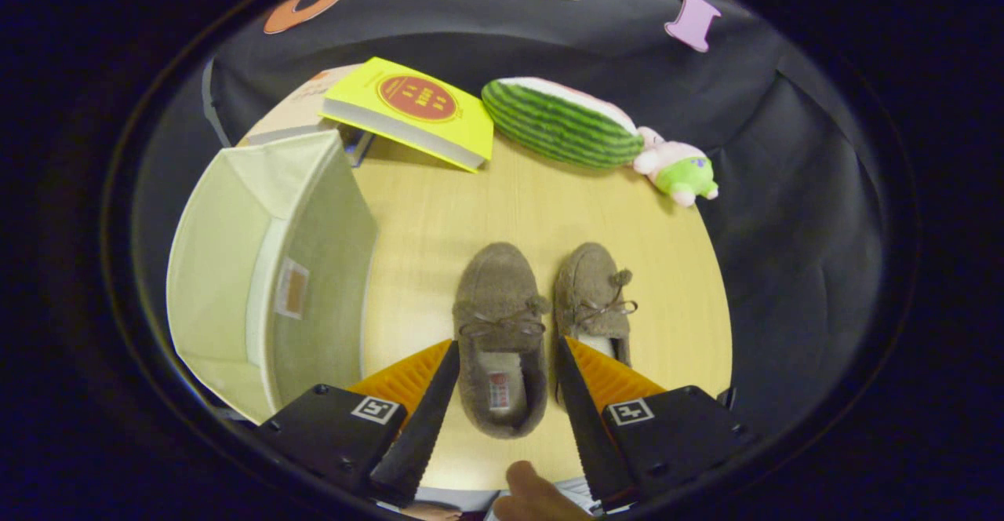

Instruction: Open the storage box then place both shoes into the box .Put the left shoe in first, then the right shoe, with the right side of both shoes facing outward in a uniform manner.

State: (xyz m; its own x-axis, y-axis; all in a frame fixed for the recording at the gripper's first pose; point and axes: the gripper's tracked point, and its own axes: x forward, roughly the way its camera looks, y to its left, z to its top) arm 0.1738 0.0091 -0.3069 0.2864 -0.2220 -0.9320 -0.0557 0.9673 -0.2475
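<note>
Two brown fuzzy slipper shoes lie side by side on the wooden table, toes pointing away from me. The left shoe [500,333] sits between my fingers, its heel end level with the fingertips. The right shoe [594,301] lies just beyond the right finger, partly hidden behind it. My gripper [506,347] is open, its fingers standing on either side of the left shoe without touching it. A pale fabric storage box [259,270] stands to the left of the shoes, its top open and its inside bare.
A yellow book [412,109] rests on another book behind the box. A watermelon plush [561,121] and a small pink and green plush toy [678,169] lie at the table's far edge. A person's finger [533,493] shows below the fingers.
</note>
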